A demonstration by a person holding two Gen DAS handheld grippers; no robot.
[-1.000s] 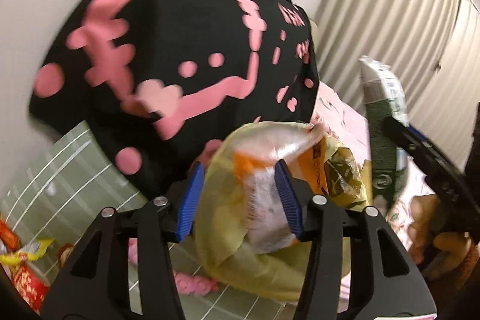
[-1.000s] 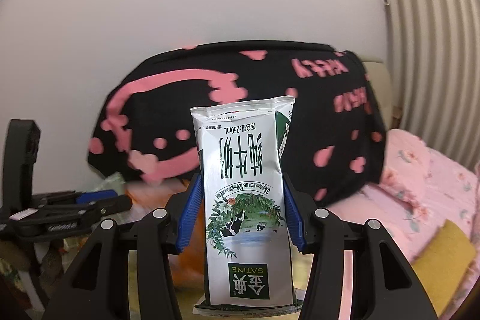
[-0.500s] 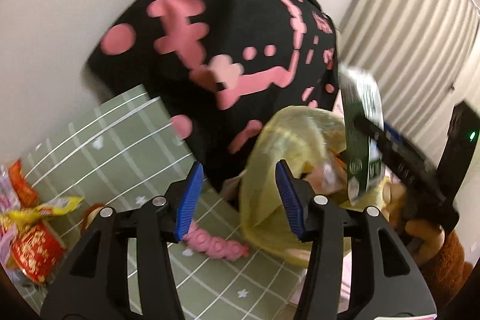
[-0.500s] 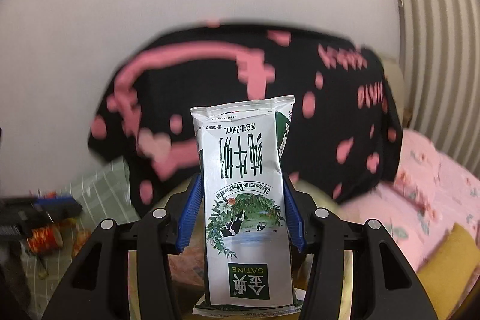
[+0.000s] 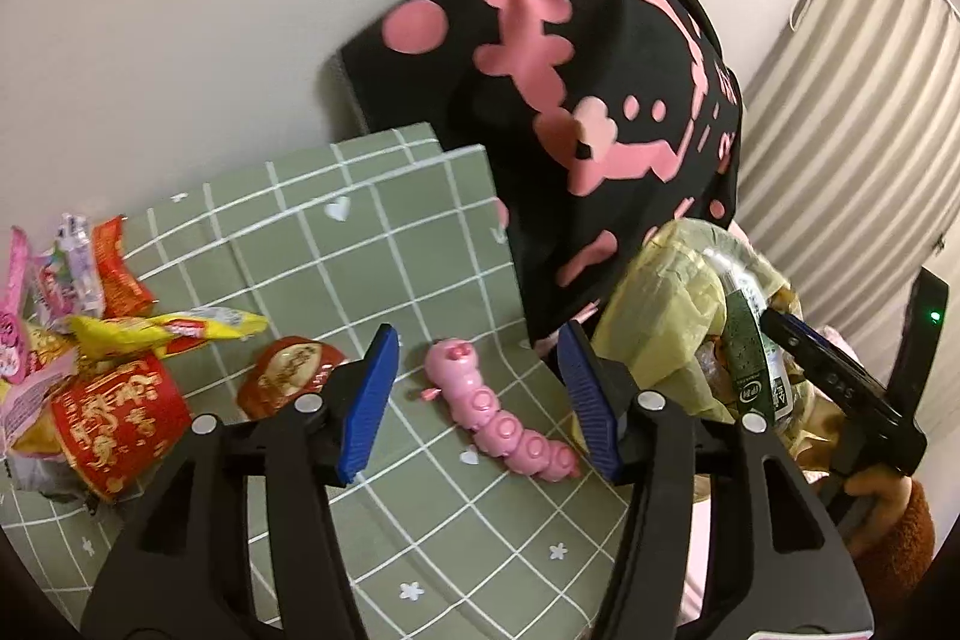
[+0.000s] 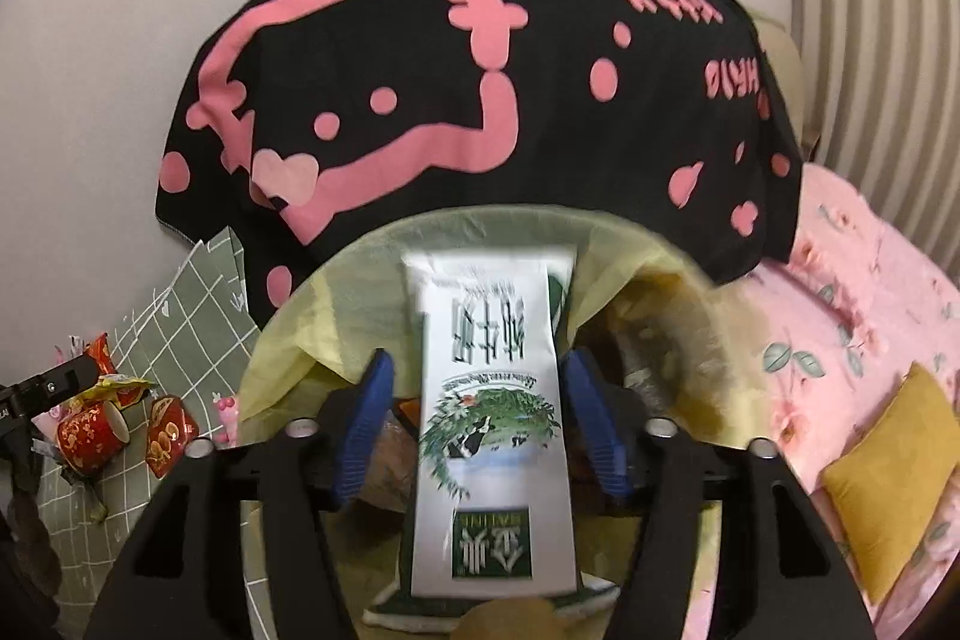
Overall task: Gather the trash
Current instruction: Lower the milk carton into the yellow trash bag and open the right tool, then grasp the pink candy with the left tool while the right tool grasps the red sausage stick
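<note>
My right gripper [image 6: 477, 424] had just been opening, pads clear of the milk carton [image 6: 492, 412] between them, above the yellow trash bag [image 6: 288, 340] already holding wrappers. My judgement: the carton could catch the floppy rim and tip out. My left gripper [image 5: 477, 397], jaws apart and empty, had widened over the green mat [image 5: 360, 250], near the snack wrappers [image 5: 120, 328] and pink caterpillar toy [image 5: 498, 400].

**Around your bed**

You are looking at a black cloth with pink print [image 6: 480, 100] draping against the white wall [image 5: 180, 10]. A pink caterpillar toy [image 5: 498, 403] is lying on the green checked mat [image 5: 360, 250]. A mustard cushion [image 6: 894, 484] is resting on the pink floral bedding [image 6: 870, 310], with pleated curtains [image 5: 840, 130] hanging behind.
</note>
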